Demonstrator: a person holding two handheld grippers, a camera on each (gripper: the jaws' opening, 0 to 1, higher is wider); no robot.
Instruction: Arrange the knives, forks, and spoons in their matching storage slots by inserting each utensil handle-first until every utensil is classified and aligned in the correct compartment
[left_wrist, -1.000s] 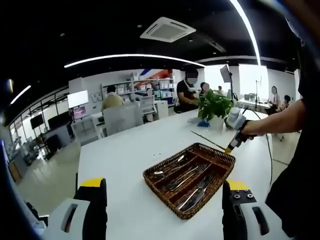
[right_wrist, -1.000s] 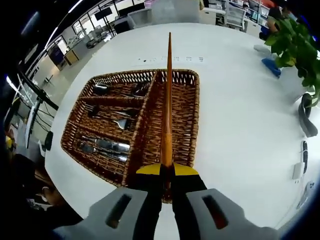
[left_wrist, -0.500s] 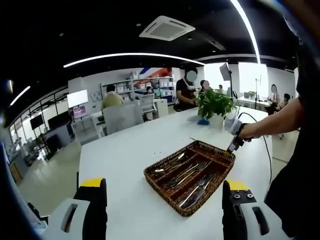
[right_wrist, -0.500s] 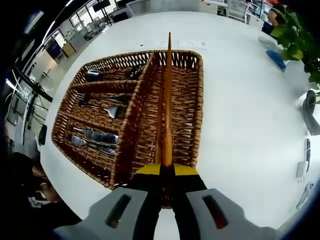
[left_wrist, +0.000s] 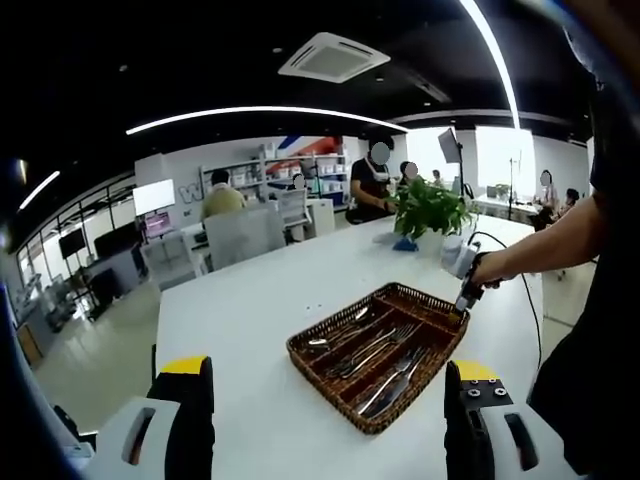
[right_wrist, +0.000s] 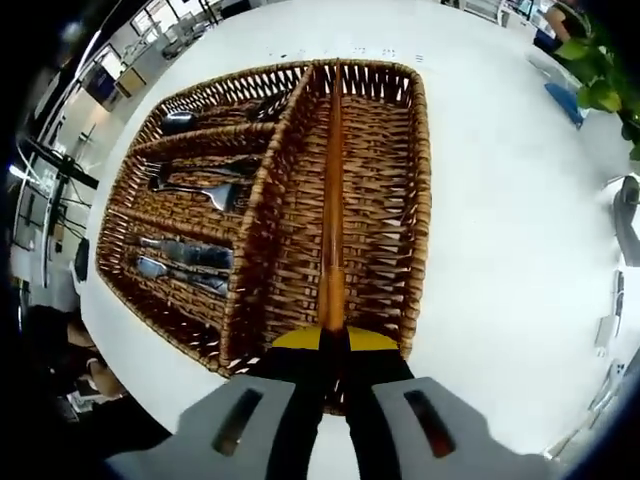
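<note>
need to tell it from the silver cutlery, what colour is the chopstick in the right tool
Orange-brown chopstick, clearest in the right gripper view.

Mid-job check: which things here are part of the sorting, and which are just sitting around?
Job: wicker tray; chopsticks in right gripper; spoons; forks; knives.
Lying about: potted plant; blue object; dark cable.

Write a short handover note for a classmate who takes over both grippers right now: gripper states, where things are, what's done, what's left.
Right gripper: shut on wooden chopsticks, lowered lengthwise into the long compartment of the wicker tray.
Left gripper: open, holding nothing, back from the tray.
Done: spoons, forks and knives lie in separate short slots.
Left: release the chopsticks in the long slot, then withdraw.
</note>
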